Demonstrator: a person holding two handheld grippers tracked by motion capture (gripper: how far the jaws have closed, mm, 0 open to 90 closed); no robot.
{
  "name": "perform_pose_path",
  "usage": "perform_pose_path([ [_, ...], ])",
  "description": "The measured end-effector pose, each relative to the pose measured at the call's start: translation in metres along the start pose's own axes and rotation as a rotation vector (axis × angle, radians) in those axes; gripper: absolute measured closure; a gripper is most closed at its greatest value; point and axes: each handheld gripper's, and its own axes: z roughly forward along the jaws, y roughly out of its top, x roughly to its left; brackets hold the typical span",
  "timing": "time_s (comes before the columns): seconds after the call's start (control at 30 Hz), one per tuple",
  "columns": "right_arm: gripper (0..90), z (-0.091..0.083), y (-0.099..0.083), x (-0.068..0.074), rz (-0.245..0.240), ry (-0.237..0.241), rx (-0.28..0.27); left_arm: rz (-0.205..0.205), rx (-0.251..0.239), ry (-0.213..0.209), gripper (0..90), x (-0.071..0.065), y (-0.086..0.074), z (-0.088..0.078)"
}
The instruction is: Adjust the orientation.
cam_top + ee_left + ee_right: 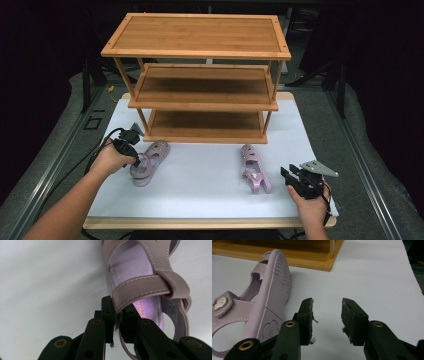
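On desk front-left, left gripper [117,322] pinches the strap of the left sandal [149,162], jaws nearly closed on it. Right gripper [327,320] hangs half open, holding nothing, beside the right sandal [255,169] lying on its side. Likely shelving onto the wooden rack [200,75]: confirm strap bite, lift straight.

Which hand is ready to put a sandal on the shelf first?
Left. The left gripper is already shut on the strap of the left sandal. The right gripper is open beside the other sandal, holding nothing, so it would likely need to grab first.
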Motion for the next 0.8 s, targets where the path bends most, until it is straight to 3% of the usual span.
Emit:
perform_pose_path([
  [0.23, 61.4, 0.000, 0.000, -0.001, 0.002, 0.001, -0.003, 0.001, -0.007, -0.010, 83.2, -0.001, -0.001, -0.001],
  [0.4, 61.5, 0.000, 0.000, -0.001, 0.002, 0.001, -0.003, 0.002, -0.032, -0.004, 83.4, 0.000, -0.003, -0.003],
  [0.43, 61.5, 0.000, 0.000, -0.001, 0.004, 0.002, -0.002, 0.010, -0.067, 0.000, 83.4, 0.001, -0.006, -0.006],
  [0.47, 61.5, 0.000, 0.000, -0.001, 0.005, 0.001, -0.003, 0.010, -0.067, 0.000, 83.4, 0.001, -0.006, -0.006],
  [0.5, 61.5, 0.000, 0.000, -0.001, 0.006, 0.001, -0.004, 0.002, -0.116, -0.017, 83.4, 0.003, -0.010, -0.010],
  [0.53, 61.5, 0.000, 0.000, -0.002, 0.007, 0.002, -0.004, 0.002, -0.116, -0.017, 83.4, 0.003, -0.010, -0.010],
  [0.57, 61.5, 0.000, 0.000, -0.002, 0.008, 0.001, -0.006, -0.019, -0.188, -0.038, 83.4, 0.005, -0.017, -0.014],
  [0.63, 61.5, 0.000, 0.000, -0.001, 0.016, 0.000, -0.005, -0.010, -0.258, -0.041, 83.4, 0.005, -0.024, -0.017],
  [0.7, 61.5, -0.001, -0.001, -0.002, 0.013, 0.004, -0.004, -0.029, -0.349, -0.052, 83.4, 0.002, -0.034, -0.021],
  [0.73, 61.5, -0.001, -0.001, -0.002, 0.013, 0.004, -0.004, -0.029, -0.349, -0.052, 83.4, 0.002, -0.034, -0.021],
  [0.77, 61.5, -0.001, -0.001, -0.002, 0.021, 0.002, -0.010, -0.022, -0.463, -0.057, 83.5, -0.003, -0.046, -0.026],
  [0.8, 61.5, -0.001, -0.001, -0.002, 0.021, 0.002, -0.010, -0.022, -0.463, -0.057, 83.5, -0.003, -0.046, -0.026],
])
